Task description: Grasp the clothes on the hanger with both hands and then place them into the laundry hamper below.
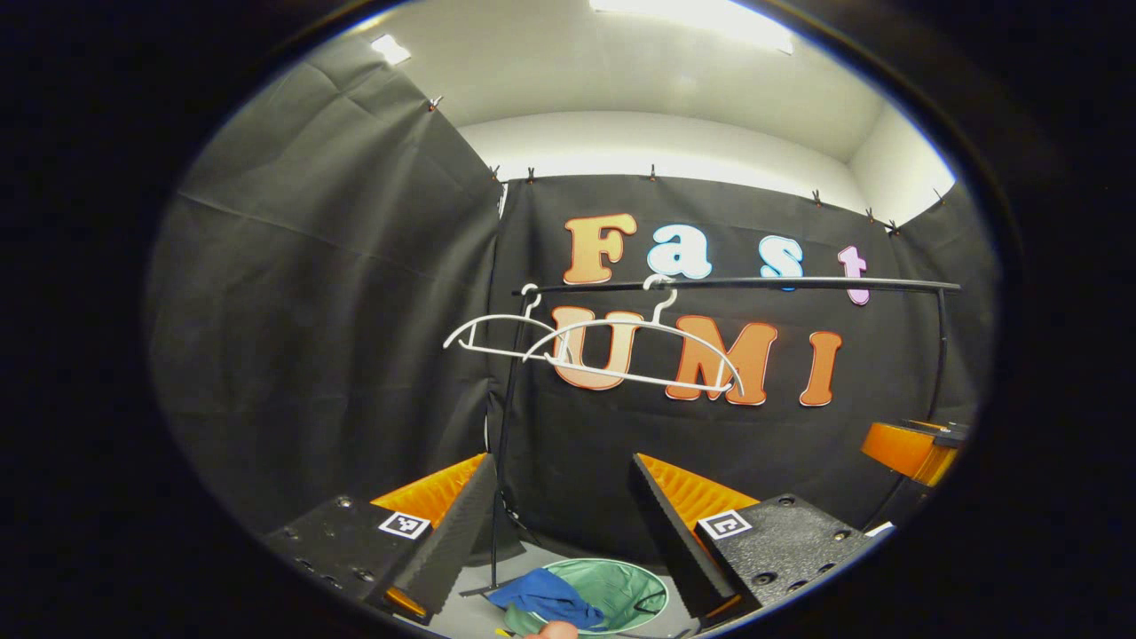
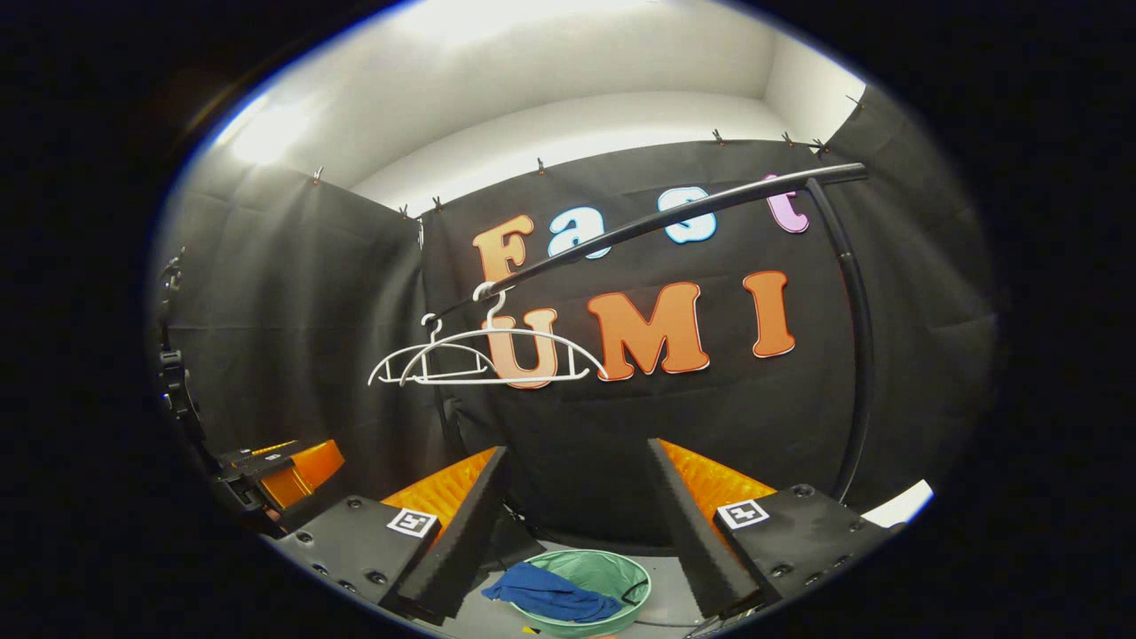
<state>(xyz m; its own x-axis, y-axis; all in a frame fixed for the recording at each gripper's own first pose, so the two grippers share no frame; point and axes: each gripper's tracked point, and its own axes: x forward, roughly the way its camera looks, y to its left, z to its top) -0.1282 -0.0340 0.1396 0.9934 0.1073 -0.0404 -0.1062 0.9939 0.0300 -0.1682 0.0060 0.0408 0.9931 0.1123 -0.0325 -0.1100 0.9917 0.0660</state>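
Two bare white hangers (image 2: 484, 355) hang near the left end of one black rail (image 2: 674, 217); one blue garment (image 2: 550, 595) drapes over the left rim of the green hamper (image 2: 626, 568) below; left gripper (image 1: 559, 524) and right gripper (image 2: 577, 515) both gape apart, holding nothing.

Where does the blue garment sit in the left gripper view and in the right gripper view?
Left gripper view: the blue garment lies at the bottom centre, draped over the left rim of the green hamper.
Right gripper view: bottom centre, a little left, between the finger pads, again over the hamper's left rim.
Shared landmark: the two white hangers on the black rail, empty, above and behind the hamper.
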